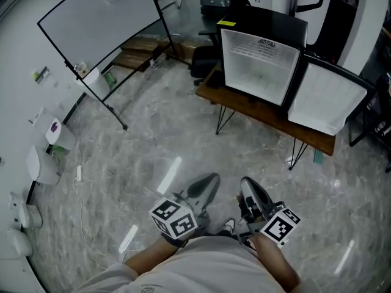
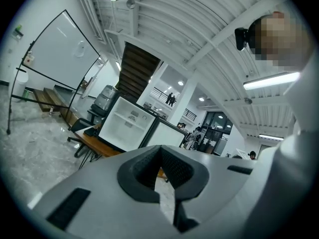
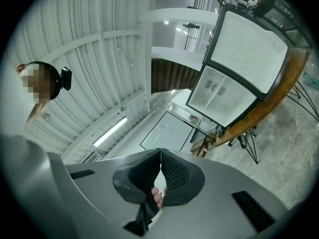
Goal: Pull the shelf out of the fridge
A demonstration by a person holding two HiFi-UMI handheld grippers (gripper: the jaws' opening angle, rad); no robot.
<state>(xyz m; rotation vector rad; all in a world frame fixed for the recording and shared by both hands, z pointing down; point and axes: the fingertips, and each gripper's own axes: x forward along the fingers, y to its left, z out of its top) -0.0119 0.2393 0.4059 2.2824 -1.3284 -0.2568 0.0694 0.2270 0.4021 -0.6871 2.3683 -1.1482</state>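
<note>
On the desk the mini-fridge stands open, shelf inside, well ahead-right of us. Left tongs & right tongs both closed, empty; right is nearer, we'd lead w/ it.

A large whiteboard on a black wheeled stand fills the upper left of the head view, tilted; a white tray hangs at its lower edge with a green bottle just beside it; behind the board lie low wooden steps; the grey marbled floor takes up the middle of the frame, with pale streaks of reflected light; a wooden worktop on thin black hairpin legs stands at upper right; a black office chair sits to its left; white rounded objects line the left edge, and a white cable trails near them; in the left gripper view a dark staircase rises at upper centre, and a strip light glows at right.
</note>
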